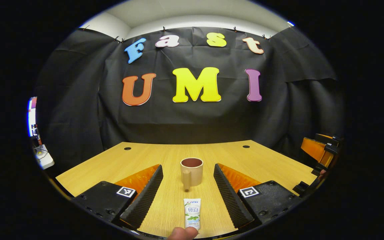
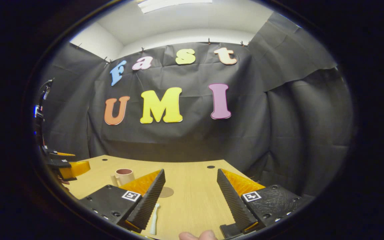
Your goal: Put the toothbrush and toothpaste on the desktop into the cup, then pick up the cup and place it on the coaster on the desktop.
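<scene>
Toothpaste tube (image 1: 192, 213) lies lengthwise on the surface (image 1: 265, 166), dead ahead between the spread, empty fingers of the left hand-held gripper (image 1: 188, 196), pointing at the cup (image 1: 191, 171) just beyond.

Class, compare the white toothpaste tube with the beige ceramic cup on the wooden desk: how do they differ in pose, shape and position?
The white toothpaste tube lies flat; the beige ceramic cup stands upright. The tube is slim and printed; the cup is round, plain, with a handle. The tube lies nearer the camera, the cup behind it. Both rest on the wooden desk, between the left gripper's open fingers.
</scene>
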